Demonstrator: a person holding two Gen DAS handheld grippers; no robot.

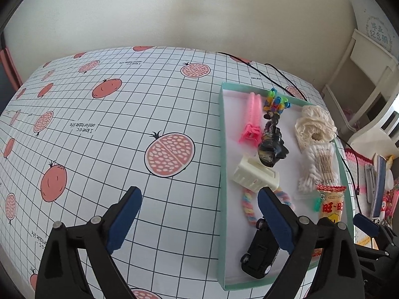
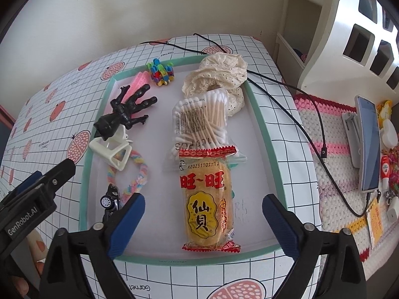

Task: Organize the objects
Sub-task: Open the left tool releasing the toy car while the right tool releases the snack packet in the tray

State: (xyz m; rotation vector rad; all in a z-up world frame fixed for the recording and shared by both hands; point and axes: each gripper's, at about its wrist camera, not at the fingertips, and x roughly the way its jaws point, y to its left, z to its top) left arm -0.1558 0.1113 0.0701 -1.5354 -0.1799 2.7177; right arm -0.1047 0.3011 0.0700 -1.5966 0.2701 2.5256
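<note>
A shallow green-rimmed tray (image 2: 256,104) (image 1: 221,149) holds a rice cracker packet (image 2: 208,199) (image 1: 330,204), a bag of cotton swabs (image 2: 202,122) (image 1: 318,169), a cream scrunchie (image 2: 219,72) (image 1: 314,124), a black figure (image 2: 124,114) (image 1: 271,147), a white hair clip (image 2: 112,149) (image 1: 254,174), a pastel hair tie (image 2: 139,172), a black toy car (image 1: 259,256) (image 2: 109,199), a pink clip (image 1: 251,119) and a multicoloured toy (image 2: 160,71) (image 1: 275,102). My right gripper (image 2: 203,211) is open above the cracker packet. My left gripper (image 1: 199,206) is open and empty over the tray's left rim.
The table wears a grid-and-pomegranate cloth (image 1: 112,137). A black cable (image 2: 316,124) runs past the tray's right side. A crocheted mat (image 2: 331,149) at the right carries a phone on a stand (image 2: 369,144) and small items. White shelving (image 2: 336,37) stands behind.
</note>
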